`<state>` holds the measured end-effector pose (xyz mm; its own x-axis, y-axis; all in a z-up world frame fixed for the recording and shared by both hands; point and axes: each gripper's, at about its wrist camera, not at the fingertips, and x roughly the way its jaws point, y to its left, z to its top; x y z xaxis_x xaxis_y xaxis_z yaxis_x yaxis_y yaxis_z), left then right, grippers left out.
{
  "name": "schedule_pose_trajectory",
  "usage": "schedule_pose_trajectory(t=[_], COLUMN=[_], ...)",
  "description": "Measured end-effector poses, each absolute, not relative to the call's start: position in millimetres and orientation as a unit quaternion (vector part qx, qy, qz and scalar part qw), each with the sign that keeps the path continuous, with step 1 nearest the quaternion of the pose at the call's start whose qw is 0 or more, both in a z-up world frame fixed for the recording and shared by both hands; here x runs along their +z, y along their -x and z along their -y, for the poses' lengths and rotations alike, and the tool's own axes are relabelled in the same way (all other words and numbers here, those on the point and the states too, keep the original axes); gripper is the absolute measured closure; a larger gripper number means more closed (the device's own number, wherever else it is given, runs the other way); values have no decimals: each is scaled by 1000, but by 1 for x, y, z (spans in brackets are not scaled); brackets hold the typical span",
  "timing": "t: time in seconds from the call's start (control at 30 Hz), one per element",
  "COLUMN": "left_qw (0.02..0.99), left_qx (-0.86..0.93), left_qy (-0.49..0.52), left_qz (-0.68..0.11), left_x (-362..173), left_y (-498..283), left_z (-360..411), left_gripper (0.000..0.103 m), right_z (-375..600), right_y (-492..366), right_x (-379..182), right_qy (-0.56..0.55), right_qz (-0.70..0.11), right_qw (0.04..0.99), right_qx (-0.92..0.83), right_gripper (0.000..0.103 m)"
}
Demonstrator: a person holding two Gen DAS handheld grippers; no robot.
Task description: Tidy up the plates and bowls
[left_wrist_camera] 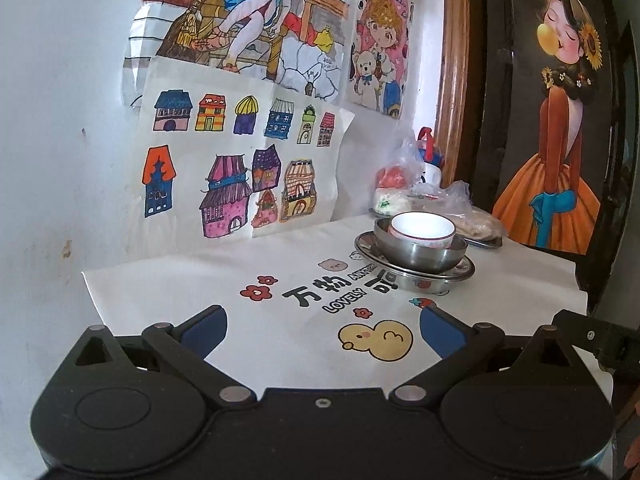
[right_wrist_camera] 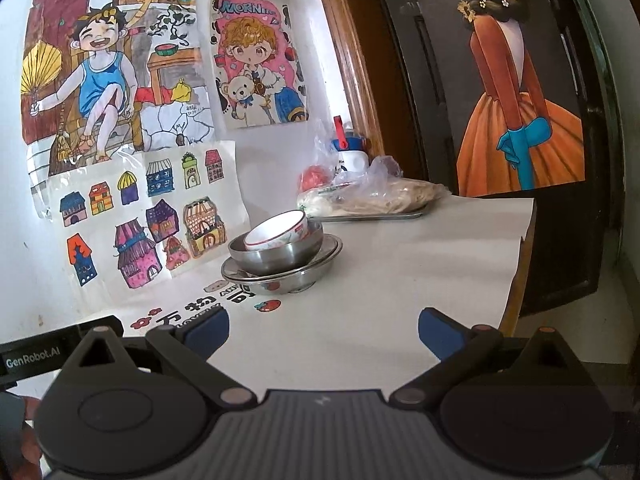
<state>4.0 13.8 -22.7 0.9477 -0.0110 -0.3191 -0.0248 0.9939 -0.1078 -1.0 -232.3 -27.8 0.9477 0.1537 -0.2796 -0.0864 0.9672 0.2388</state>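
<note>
Both of my hand-held grippers spread wide, pinching nothing; stack sits ahead.
White bowl point(right_wrist_camera: 277, 231) nested, tilted, in steel bowl point(right_wrist_camera: 276, 252) on steel plates point(right_wrist_camera: 320, 262), toward worktop's far edge. Ahead-left of right hand-held gripper point(right_wrist_camera: 323, 330), ahead-right of left hand-held gripper point(left_wrist_camera: 323, 330); right looks nearer.

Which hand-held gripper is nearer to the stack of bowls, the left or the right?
Right, though only slightly. The right hand-held gripper faces the stack of bowls ahead, a little left of its centre. The left hand-held gripper sees the stack further off, to its right. Both are open and empty.
</note>
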Motion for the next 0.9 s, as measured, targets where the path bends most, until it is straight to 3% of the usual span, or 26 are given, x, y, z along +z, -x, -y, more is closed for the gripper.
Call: schedule_pose_trajectory(t=[0.9], left_qw=[985], left_qx=[2], left_qy=[57], left_qz=[-160], left_x=[-22], left_y=[1], left_z=[-15], left_gripper=[1], right_z=[231], right_y=[4], right_x=[-26], right_qy=[-108], right_qz=[-147], right_qw=[981], right_qx=[65], right_gripper=[0])
